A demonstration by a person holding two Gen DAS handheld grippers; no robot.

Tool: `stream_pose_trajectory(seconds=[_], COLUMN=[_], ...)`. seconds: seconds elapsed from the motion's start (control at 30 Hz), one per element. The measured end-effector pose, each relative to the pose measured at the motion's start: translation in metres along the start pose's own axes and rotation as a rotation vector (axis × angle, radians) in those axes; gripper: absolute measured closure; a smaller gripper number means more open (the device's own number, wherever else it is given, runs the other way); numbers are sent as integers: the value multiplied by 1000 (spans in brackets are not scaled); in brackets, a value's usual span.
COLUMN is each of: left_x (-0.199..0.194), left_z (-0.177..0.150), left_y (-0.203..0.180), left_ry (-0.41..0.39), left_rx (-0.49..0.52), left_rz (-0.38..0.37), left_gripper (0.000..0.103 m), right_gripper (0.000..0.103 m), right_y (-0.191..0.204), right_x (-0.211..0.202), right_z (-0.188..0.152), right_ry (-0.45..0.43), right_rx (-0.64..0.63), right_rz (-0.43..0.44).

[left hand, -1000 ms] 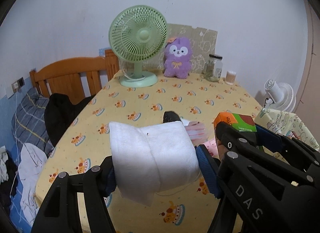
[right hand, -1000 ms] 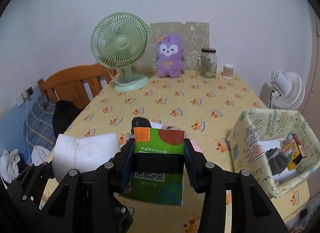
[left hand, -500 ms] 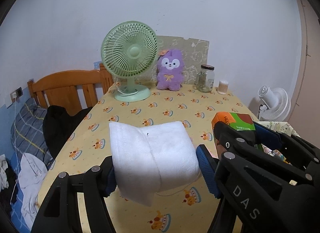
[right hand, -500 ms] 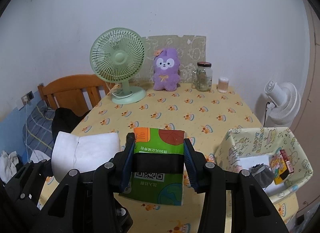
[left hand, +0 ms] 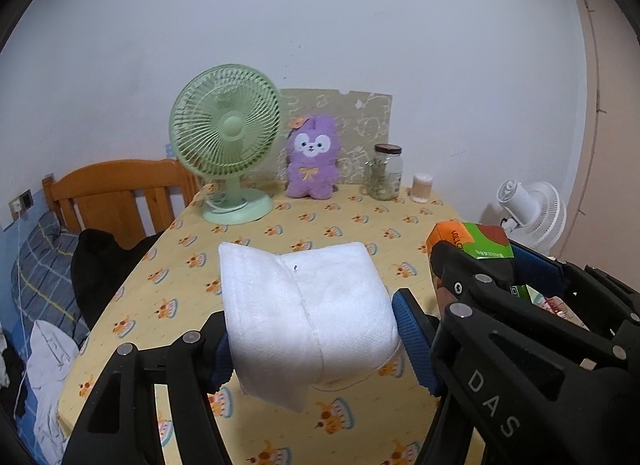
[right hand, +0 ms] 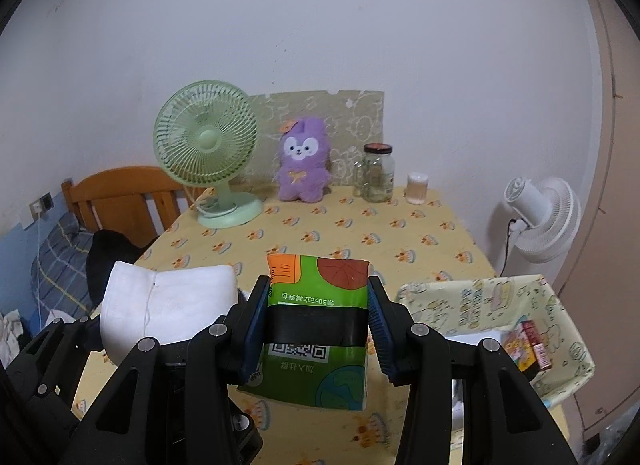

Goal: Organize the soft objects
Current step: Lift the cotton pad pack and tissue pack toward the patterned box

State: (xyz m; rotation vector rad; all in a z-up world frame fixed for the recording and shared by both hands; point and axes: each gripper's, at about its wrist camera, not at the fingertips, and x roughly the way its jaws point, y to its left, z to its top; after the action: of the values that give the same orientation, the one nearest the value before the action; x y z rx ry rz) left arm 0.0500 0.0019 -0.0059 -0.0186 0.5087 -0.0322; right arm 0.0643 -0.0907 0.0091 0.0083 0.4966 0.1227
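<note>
- White folded cloth pack (left hand: 308,321): I am carrying it in the left gripper (left hand: 312,339), whose blue pads (left hand: 414,339) are pressing in on both its sides; it is hanging above the near part of the yellow tablecloth (left hand: 320,225), not touching it.
- Green tissue pack (right hand: 316,325): I am carrying it in the right gripper (right hand: 316,327), jaws narrow and clamped on its flanks, upside-down print facing the camera, just to the right of the cloth pack.
- Change over the last second: both grippers are riding higher and further back from the table. The small items that were lying on the tablecloth just beyond the cloth pack are no longer showing, and more wall is filling both views.
- Fabric basket (right hand: 560,317): it is sitting right of the tissue pack, at the near right edge of the tablecloth, already holding a few small packets and something pale. It is now appearing lower and closer to the right gripper.
- Reading for the task: the pick-up looks finished for both soft items; I judge the carry toward the basket is under way, with release remaining.
- Purple plush toy (left hand: 312,157): far beyond the cloth pack, standing against a patterned board.
- Green desk fan (left hand: 226,145): left of the plush.
- Glass jar (left hand: 386,171): right of the plush.
</note>
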Motion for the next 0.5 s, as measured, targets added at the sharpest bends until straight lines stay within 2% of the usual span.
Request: stream_pose_trajectory(seconds=[0.5], left_x=[8], left_z=[11], left_y=[-48], left_ry=[-17], left_rx=[46], left_rz=[-57], left_gripper=[31], right_gripper=[53], right_y=[-50], right_x=[-8], right_z=[5], right_ry=[-28], right_rx=[35], right_rz=[-47])
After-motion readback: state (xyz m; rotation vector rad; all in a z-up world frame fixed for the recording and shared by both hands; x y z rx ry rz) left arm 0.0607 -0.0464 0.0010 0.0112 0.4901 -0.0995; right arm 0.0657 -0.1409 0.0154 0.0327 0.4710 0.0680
